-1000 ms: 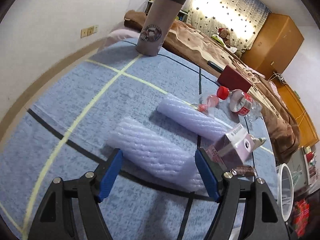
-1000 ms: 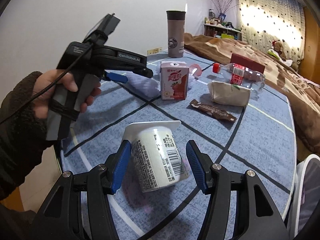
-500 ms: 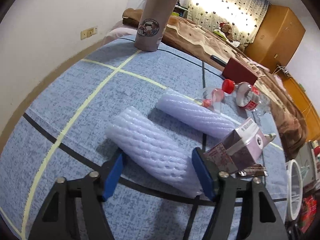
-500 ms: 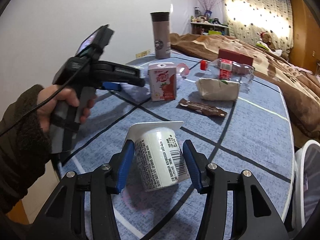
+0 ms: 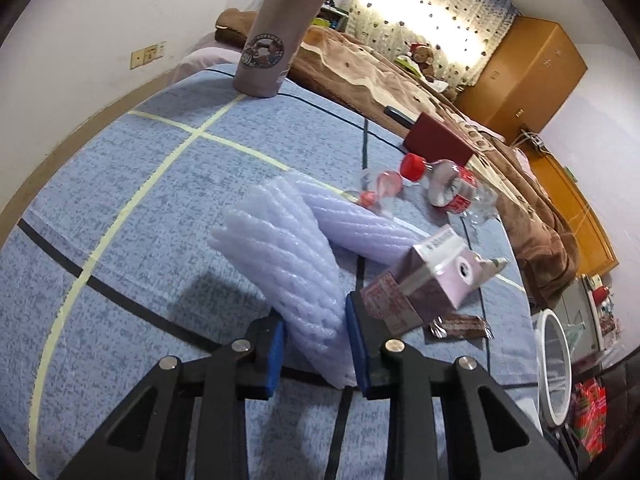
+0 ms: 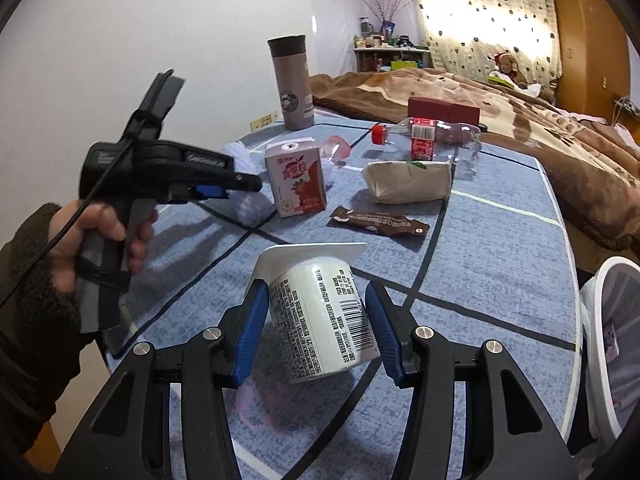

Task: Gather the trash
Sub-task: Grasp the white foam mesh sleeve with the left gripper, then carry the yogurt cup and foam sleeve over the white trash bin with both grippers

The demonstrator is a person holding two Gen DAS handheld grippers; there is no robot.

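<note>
My left gripper [image 5: 316, 344] is shut on a white foam net sleeve [image 5: 280, 256] and holds it tilted up off the blue tablecloth [image 5: 120, 184]. A second foam sleeve [image 5: 360, 224] lies behind it. My right gripper [image 6: 316, 336] is shut on a white yogurt cup [image 6: 320, 312], upside down, its rim on the cloth. The left gripper also shows in the right wrist view [image 6: 208, 192], beside a pink drink carton [image 6: 296, 180]. A brown wrapper [image 6: 380, 224], a tissue pack [image 6: 408, 180] and a crushed plastic bottle [image 6: 428, 140] lie farther off.
A white-rimmed trash bin [image 6: 608, 344] stands past the table's right edge, also in the left wrist view [image 5: 554, 368]. A grey tumbler [image 6: 292, 84] and a dark red box [image 6: 440, 110] stand at the far side. A bed with a brown blanket [image 6: 520, 120] lies beyond.
My left gripper has closed on the near foam sleeve and raised its end. My right gripper has closed on the yogurt cup and tilted it.
</note>
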